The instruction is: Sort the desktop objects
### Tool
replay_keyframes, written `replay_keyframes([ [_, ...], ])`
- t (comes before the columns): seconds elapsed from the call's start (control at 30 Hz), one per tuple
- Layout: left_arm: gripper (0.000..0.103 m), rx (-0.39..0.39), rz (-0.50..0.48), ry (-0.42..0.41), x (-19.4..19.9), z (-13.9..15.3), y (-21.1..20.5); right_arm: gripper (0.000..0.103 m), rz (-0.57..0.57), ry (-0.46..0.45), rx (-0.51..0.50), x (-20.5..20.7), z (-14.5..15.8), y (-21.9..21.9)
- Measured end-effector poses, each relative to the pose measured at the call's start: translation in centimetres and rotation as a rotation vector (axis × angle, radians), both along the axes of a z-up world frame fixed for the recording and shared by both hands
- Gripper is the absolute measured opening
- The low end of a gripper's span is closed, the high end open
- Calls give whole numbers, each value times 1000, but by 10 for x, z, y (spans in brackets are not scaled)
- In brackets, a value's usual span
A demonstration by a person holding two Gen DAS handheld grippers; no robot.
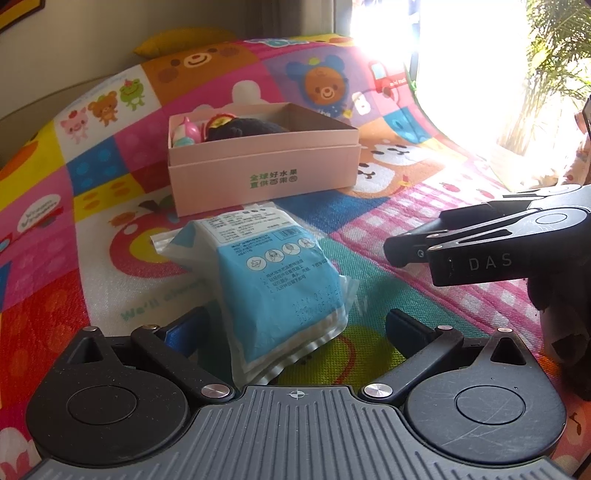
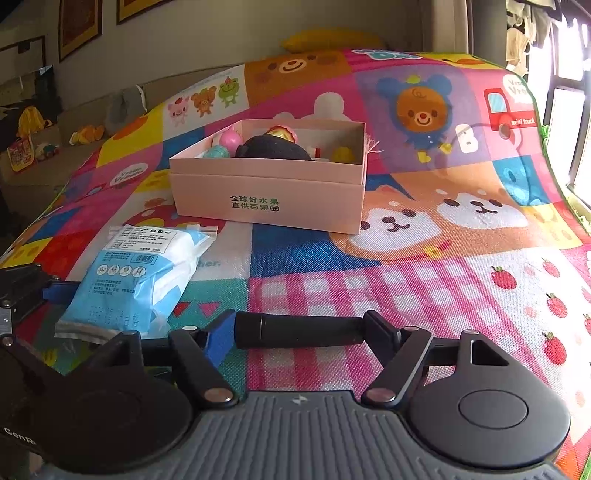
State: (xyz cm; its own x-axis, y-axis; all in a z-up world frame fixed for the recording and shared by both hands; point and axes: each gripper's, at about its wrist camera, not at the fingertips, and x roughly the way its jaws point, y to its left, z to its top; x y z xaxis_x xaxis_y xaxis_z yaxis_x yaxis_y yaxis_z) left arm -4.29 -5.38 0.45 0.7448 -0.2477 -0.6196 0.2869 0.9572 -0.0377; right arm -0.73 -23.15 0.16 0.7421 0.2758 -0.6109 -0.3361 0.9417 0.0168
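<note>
Where glare whitens, mat (image 1: 406, 206) edge seemingly lost

We cannot read the small print on the blue packet (image 1: 280, 280); window glare (image 1: 461, 74) washes out the play mat's (image 1: 424, 206) far right corner.

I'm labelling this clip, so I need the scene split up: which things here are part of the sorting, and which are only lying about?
Part of the sorting:
- pink box, toys already inside
- blue and white packet, between the left gripper fingers
- black cylinder, spanning the right gripper

Lying about:
- patterned play mat
- yellow cushion
- wall pictures
</note>
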Motion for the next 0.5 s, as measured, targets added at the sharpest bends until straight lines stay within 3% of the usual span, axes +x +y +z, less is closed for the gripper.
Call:
replay_keyframes([
  [0.13, 103, -77, 15, -40, 1, 20, 6, 74, -79, -4, 4, -10, 4, -13],
  [0.33, 103, 40, 74, -60, 24, 27, -11, 74, -163, -19, -63, -20, 3, -22],
  [0.5, 102, 46, 89, -44, 30, 20, -13, 74, -136, -4, -50, -22, 2, -20],
])
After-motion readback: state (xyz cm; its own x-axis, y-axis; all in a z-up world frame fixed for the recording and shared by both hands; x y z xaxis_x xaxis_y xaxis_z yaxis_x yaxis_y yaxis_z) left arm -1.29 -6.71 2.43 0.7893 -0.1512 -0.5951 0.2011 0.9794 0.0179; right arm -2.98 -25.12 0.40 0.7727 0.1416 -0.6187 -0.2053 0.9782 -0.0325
